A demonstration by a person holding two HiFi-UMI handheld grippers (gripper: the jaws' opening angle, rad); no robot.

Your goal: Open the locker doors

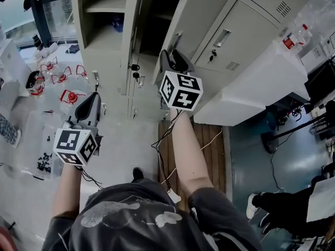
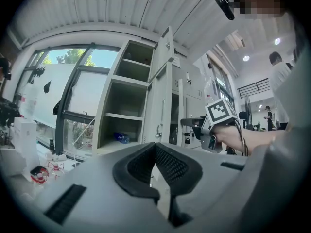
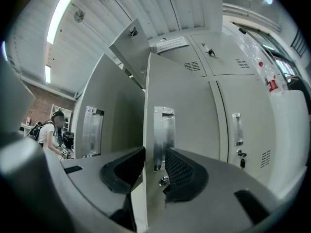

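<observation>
A bank of beige lockers (image 1: 235,35) fills the far side. My right gripper (image 1: 175,61) is at the free edge of a half-open door (image 1: 196,20). In the right gripper view that door's edge (image 3: 146,130) runs between the jaws of the right gripper (image 3: 154,159), and its metal handle (image 3: 164,135) stands just beyond them. The pads straddle the edge with a gap and do not press on it. My left gripper (image 1: 88,109) hangs lower left, away from the lockers. Its jaws are shut and empty in the left gripper view (image 2: 155,147). The left column stands open (image 2: 129,115), with a blue bottle (image 2: 121,138) on a shelf.
A closed door with a handle (image 3: 236,129) and a key (image 3: 241,154) is right of the held one. A white counter (image 1: 261,82) juts out at the right over wooden boards (image 1: 204,140). Red-and-white parts (image 1: 63,77) litter the floor at left. Another person's legs (image 1: 282,213) are at lower right.
</observation>
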